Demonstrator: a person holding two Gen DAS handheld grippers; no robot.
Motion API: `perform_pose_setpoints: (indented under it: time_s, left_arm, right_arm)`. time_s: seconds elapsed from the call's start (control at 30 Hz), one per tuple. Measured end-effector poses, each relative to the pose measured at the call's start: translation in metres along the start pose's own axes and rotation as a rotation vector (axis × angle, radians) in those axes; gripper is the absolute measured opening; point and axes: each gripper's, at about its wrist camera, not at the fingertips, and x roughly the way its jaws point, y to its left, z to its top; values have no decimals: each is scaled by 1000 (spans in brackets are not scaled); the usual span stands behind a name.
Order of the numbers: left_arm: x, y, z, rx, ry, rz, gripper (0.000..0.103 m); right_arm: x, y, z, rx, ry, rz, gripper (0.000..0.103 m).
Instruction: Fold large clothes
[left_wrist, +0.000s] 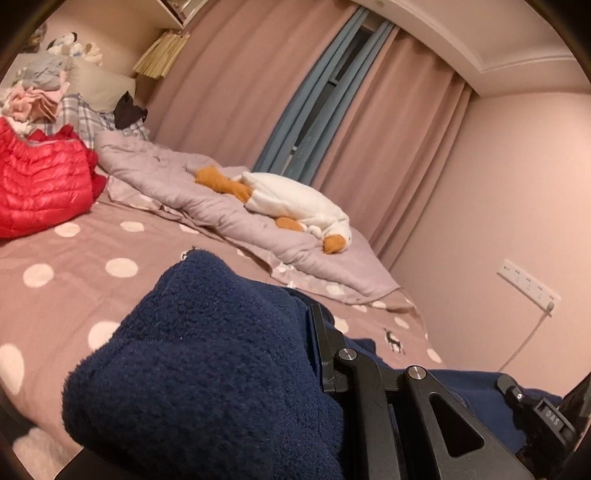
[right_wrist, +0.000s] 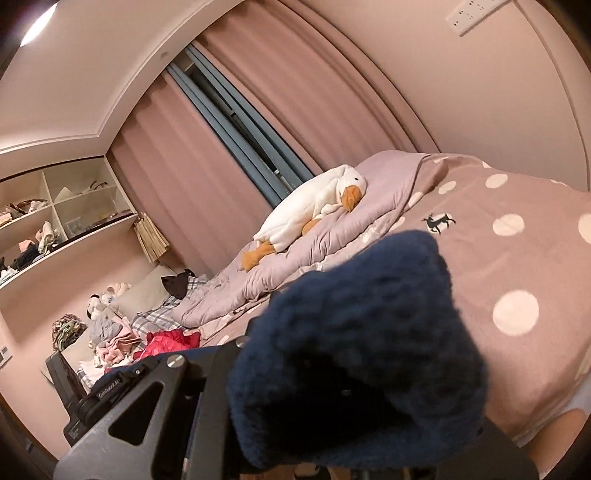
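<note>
Each claw grips a bunched part of the navy fleece garment (left_wrist: 207, 354), left claw (left_wrist: 314, 350) and right claw (right_wrist: 243, 354) alike, holding it up over the spotted bed (left_wrist: 74, 258), probably so it can spread flat for folding.

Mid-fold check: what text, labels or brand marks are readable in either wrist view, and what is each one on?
"DAS" – embossed on a black gripper part at the lower right of the left wrist view.
"GenRobot.AI" – my best reading of small white print on the black gripper body in the right wrist view; partly blurred.
Wall outlet strip: markings too small to read.
Polka-dot bedsheet: deer picture only, no words.
</note>
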Motion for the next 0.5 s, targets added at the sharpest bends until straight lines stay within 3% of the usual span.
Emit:
perform_pose_setpoints:
  time_s: [0.3, 0.5]
  left_arm:
    - [88, -9, 33, 64, 90, 75, 14]
    - [161, 14, 40, 7, 182, 119, 14]
  right_arm:
    - [83, -14, 43, 54, 56, -45, 16]
    - [162, -34, 63, 48, 145, -105, 16]
